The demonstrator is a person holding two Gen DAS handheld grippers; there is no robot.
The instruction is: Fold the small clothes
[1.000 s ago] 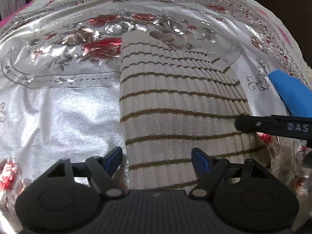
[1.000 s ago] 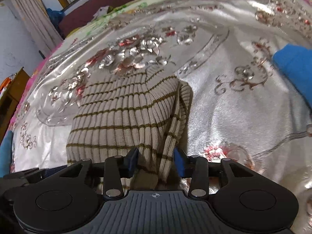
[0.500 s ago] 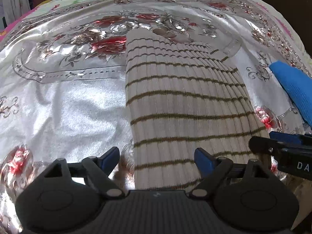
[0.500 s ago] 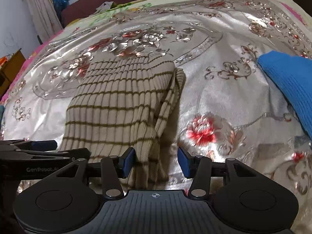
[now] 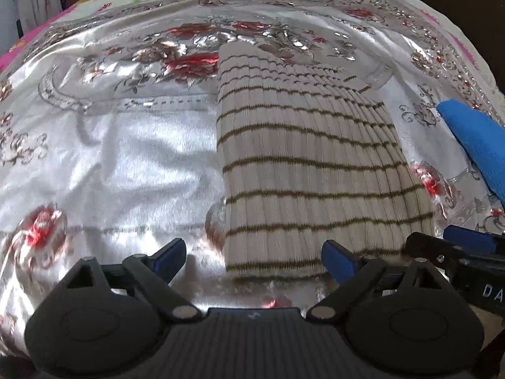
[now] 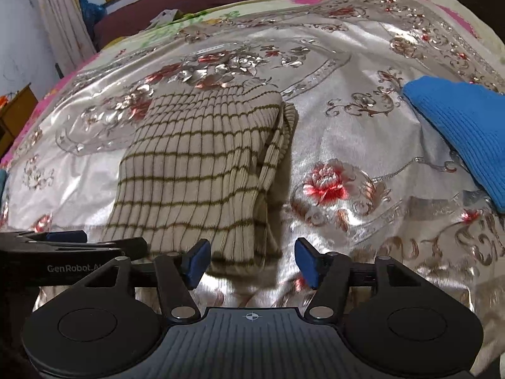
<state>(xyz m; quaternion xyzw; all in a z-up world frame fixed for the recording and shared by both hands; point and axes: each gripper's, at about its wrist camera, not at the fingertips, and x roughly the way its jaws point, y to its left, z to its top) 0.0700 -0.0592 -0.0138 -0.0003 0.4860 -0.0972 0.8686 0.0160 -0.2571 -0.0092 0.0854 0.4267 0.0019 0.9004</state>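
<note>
Both grippers, left gripper point(image 5: 254, 260) and right gripper point(image 6: 252, 263), gape empty just short of the striped sweater point(image 5: 303, 170) hem. Next fold: each should pinch a near corner through all layers.

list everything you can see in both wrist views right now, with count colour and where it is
striped knit garment: one, cream with olive-brown stripes, folded, lying mid-bedspread
blue knit garment: one, bright blue, on the bedspread to the right of the striped one, apart from it
bedspread: one, shiny silver-white with red flowers, covering the bed
curtain: one, pale, far left background
left gripper: one, black with blue pads, open, near the striped garment's near edge
right gripper: one, black with blue pads, open, at the garment's near right corner
</note>
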